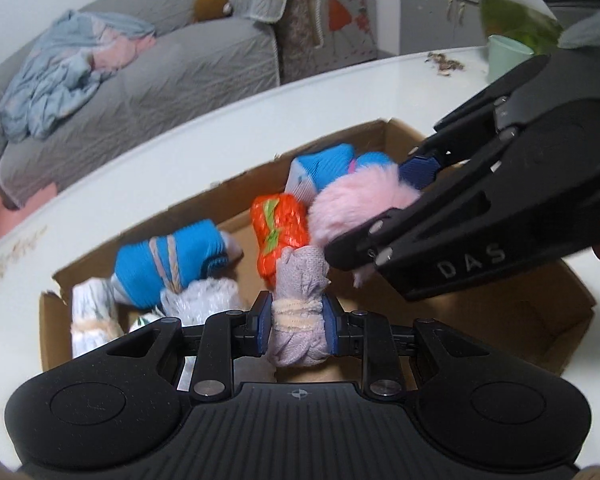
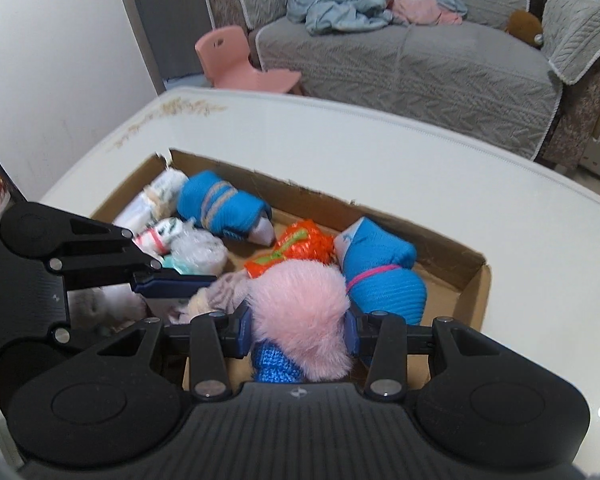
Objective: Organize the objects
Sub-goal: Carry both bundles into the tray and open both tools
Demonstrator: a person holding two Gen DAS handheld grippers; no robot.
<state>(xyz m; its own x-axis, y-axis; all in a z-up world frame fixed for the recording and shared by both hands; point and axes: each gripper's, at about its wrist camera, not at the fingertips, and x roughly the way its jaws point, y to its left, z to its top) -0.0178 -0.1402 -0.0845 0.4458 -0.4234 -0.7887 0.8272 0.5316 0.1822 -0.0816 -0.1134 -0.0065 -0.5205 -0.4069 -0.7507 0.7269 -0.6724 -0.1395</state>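
Two grippers hung over the cardboard box (image 2: 476, 280). The left gripper (image 1: 296, 326) squeezed a lilac sock roll (image 1: 300, 312) and the right gripper (image 2: 298, 330) squeezed a fluffy pink bundle (image 2: 300, 304). Next, I think, each should let go into the bare spot just below it.

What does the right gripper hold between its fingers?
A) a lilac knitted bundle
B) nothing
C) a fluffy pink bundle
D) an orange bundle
C: in the right wrist view the right gripper is closed on the fluffy pink bundle above the cardboard box.

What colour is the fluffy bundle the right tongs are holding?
Pale pink fur over a blue knitted part on the fluffy bundle, gripped by the right tongs; clearest in the right wrist view.
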